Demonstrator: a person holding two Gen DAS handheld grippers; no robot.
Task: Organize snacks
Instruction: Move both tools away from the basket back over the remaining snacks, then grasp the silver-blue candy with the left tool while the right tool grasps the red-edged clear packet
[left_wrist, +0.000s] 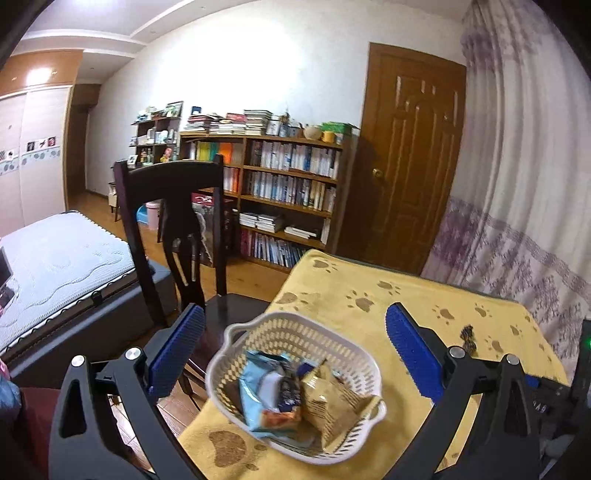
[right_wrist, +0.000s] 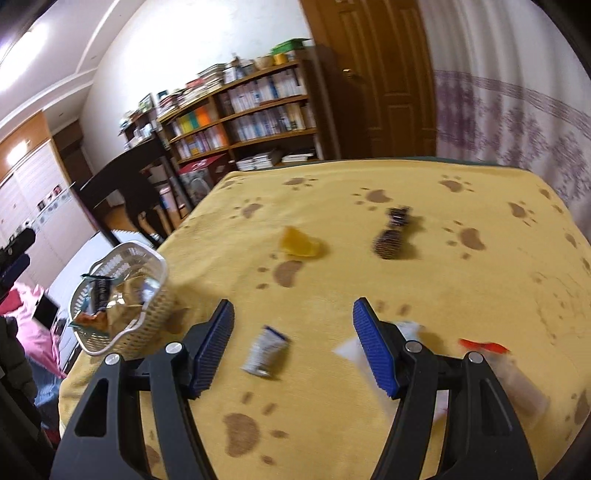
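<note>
A white plastic basket (left_wrist: 258, 328) stands near the table's left corner and holds a blue packet (left_wrist: 264, 391) and a tan packet (left_wrist: 332, 404). My left gripper (left_wrist: 293, 332) hovers open above the basket with nothing held. In the right wrist view the basket (right_wrist: 155, 295) is at the left. My right gripper (right_wrist: 293, 326) is open over a small grey-white packet (right_wrist: 266, 350) that lies between its fingers on the cloth. Further off lie a yellow wrapper (right_wrist: 301, 245) and a dark wrapped snack (right_wrist: 393, 232). A red-topped clear packet (right_wrist: 509, 373) and a white packet (right_wrist: 351, 349) lie beside the right finger.
A yellow cloth with brown paw prints (right_wrist: 369, 406) covers the table. A dark wooden chair (left_wrist: 173, 229) stands at the table's left side, a bed (left_wrist: 62, 258) beyond it. A bookshelf (left_wrist: 288, 184), a door (left_wrist: 410, 155) and curtains (left_wrist: 524, 184) line the far walls.
</note>
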